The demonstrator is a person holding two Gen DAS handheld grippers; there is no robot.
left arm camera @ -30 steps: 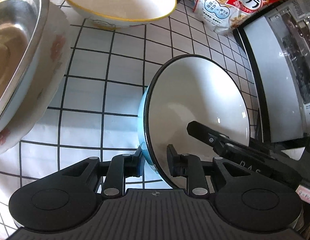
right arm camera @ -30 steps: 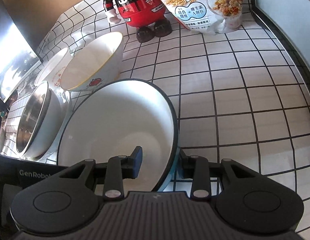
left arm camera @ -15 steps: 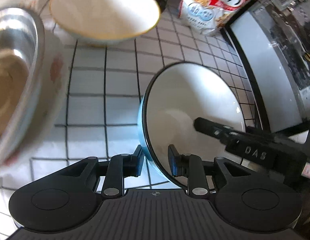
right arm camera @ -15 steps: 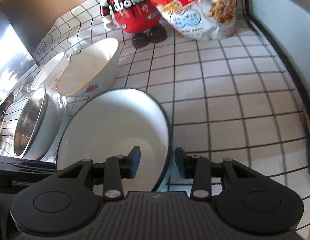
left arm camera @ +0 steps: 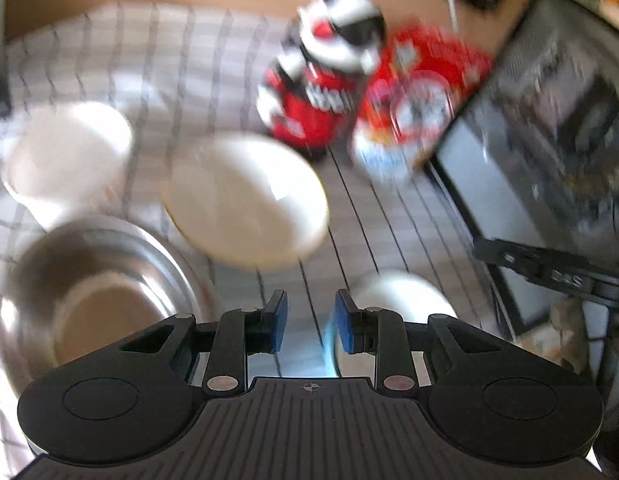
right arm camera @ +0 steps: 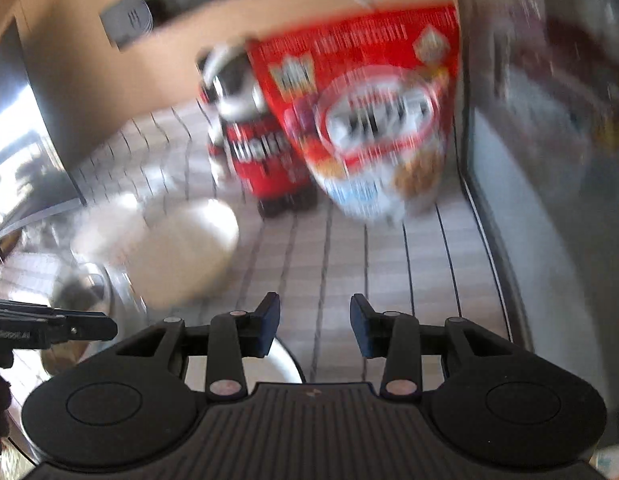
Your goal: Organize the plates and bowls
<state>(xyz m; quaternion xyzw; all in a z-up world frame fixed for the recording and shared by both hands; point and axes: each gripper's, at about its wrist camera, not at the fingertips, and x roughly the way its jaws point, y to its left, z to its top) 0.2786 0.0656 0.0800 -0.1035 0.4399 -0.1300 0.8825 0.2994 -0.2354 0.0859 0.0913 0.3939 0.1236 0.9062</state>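
Note:
Both views are blurred by motion. The blue-rimmed white bowl (left arm camera: 397, 296) sits on the checked cloth, low behind my left gripper's right finger; it also shows under my right gripper's left finger (right arm camera: 283, 364). My left gripper (left arm camera: 307, 320) is open and empty above it. My right gripper (right arm camera: 315, 326) is open and empty. A yellow-rimmed white bowl (left arm camera: 245, 204) stands in the middle, also in the right wrist view (right arm camera: 181, 252). A steel bowl (left arm camera: 93, 292) sits in a white dish at the left. Another white bowl (left arm camera: 65, 156) is at far left.
A red and black toy figure (left arm camera: 325, 92) and a red cereal bag (left arm camera: 413, 108) stand at the back, also in the right wrist view, the figure (right arm camera: 253, 148) and the bag (right arm camera: 373, 120). A dark appliance (left arm camera: 549, 148) lines the right side. The right gripper's body (left arm camera: 557, 272) shows at right.
Both grippers have let go of the blue-rimmed bowl's rim, opened, and pulled up and back. The bowl now lies low on the cloth below them.

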